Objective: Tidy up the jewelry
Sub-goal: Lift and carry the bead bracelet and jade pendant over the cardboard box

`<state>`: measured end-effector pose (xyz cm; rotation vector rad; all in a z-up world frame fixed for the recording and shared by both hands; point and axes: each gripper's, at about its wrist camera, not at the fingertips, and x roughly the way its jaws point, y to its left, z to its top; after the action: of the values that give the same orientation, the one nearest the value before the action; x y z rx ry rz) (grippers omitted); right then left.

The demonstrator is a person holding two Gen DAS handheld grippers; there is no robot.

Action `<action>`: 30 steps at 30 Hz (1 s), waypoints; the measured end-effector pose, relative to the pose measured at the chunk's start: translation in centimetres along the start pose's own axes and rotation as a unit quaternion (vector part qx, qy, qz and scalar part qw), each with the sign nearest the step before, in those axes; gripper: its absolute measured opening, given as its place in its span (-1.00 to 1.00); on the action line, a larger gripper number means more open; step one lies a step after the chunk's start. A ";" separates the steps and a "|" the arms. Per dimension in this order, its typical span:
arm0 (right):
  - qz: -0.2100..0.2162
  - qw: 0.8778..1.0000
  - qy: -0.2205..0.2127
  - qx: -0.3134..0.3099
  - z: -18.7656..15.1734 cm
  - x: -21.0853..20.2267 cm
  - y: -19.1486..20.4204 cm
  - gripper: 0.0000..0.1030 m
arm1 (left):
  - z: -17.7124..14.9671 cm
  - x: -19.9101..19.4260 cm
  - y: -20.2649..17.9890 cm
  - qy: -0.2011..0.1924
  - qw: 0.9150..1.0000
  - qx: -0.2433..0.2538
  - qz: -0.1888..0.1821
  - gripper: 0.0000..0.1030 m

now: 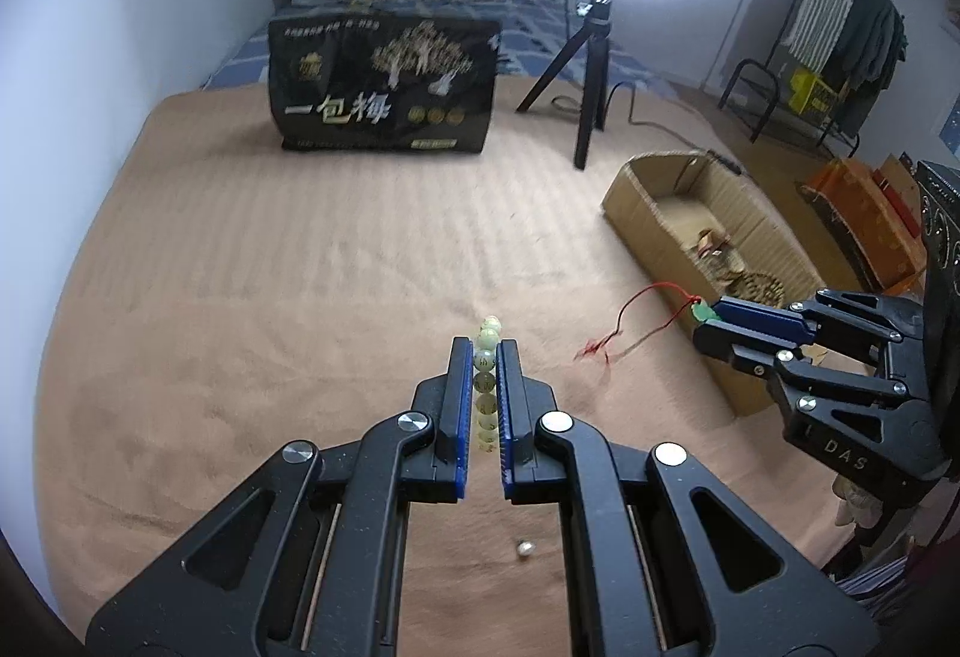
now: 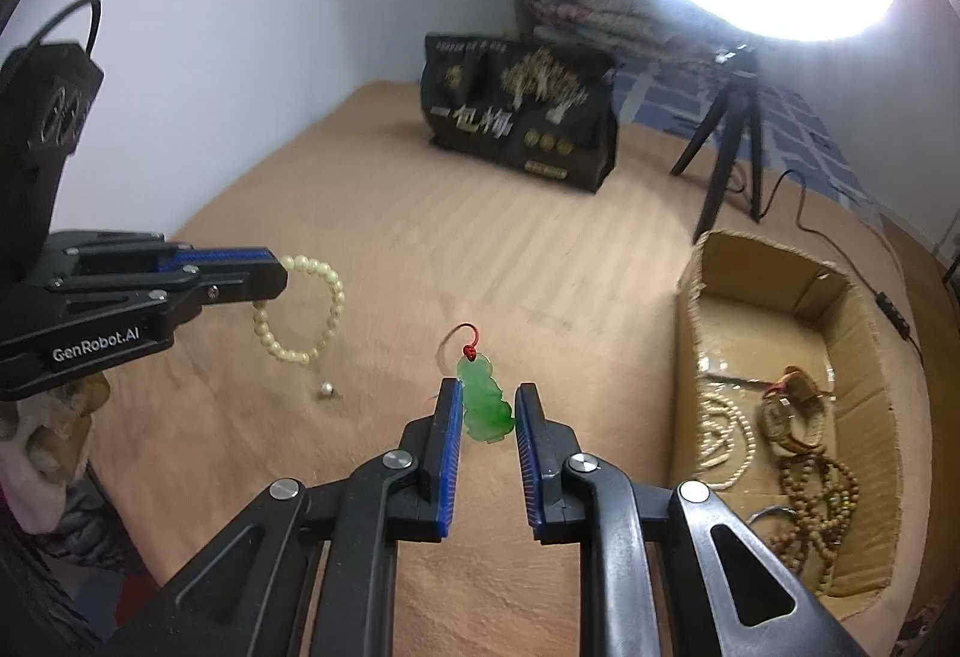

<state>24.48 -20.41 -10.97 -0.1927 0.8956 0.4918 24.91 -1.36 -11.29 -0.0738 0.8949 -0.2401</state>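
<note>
Two pieces are in hand at once. Left gripper (image 1: 486, 357) is pinched tight on a pale green bead bracelet (image 2: 303, 306), which hangs clear of the tan bed cover (image 1: 270, 267). Right gripper (image 2: 487, 405) is clamped on a green carved jade pendant (image 2: 486, 405) with red cord (image 1: 630, 315), also lifted off the cover. Open cardboard box (image 2: 864, 357) at right already holds several bead strands and a watch-like piece, so part of the sorting looks done. Left to do: both held items need dropping into the box, and one small silver bead (image 1: 525, 548) lies loose on the cover.
</note>
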 end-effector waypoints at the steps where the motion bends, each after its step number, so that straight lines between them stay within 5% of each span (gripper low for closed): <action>1: -0.001 1.000 -0.007 0.004 0.1 -0.5 -0.4 -0.69 | 0.2 -0.2 -0.3 -0.003 1.000 0.001 -0.003 -0.90; 18: -0.056 0.990 -0.085 0.095 0.5 -7.5 -9.7 -0.68 | 4.4 -1.4 -6.3 -0.045 0.998 0.016 -0.051 -0.90; 30: -0.089 0.984 -0.093 0.121 -0.1 -8.7 -14.1 -0.68 | 7.7 1.1 -10.3 -0.052 0.995 0.009 -0.084 -0.90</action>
<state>26.71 -35.59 -4.76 -0.0033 0.7402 0.2271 29.74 -11.93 -5.60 -0.1438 0.7832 -0.3978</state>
